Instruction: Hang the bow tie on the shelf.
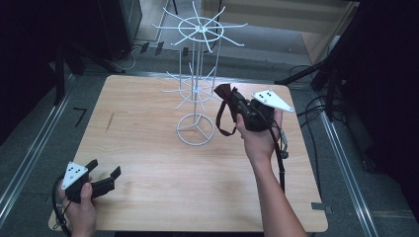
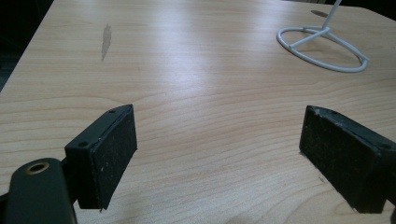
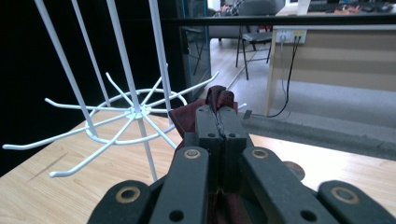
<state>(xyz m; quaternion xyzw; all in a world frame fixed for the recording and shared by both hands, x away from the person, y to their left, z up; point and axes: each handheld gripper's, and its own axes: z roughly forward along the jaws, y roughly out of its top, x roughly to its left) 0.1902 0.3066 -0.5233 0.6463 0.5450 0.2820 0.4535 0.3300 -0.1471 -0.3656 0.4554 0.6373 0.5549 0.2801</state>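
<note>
A white wire display rack (image 1: 196, 74) with two tiers of radiating hooks stands on a ring base (image 1: 195, 129) near the table's far middle. My right gripper (image 1: 228, 95) is held up beside the lower hook tier, shut on a dark red strap (image 1: 225, 117) whose loop hangs down below the jaws. In the right gripper view the jaws (image 3: 219, 123) are pressed together with the dark red strap (image 3: 219, 97) pinched between them, and the rack's lower hooks (image 3: 126, 114) lie just to the left. My left gripper (image 1: 104, 174) rests open at the near left corner, with nothing between its pads (image 2: 112, 149).
The light wooden table (image 1: 148, 163) has a dark smudge (image 1: 109, 121) at its left. The ring base (image 2: 322, 49) lies ahead and right in the left gripper view. Cables and dark stands sit on the floor around the table's far and right sides.
</note>
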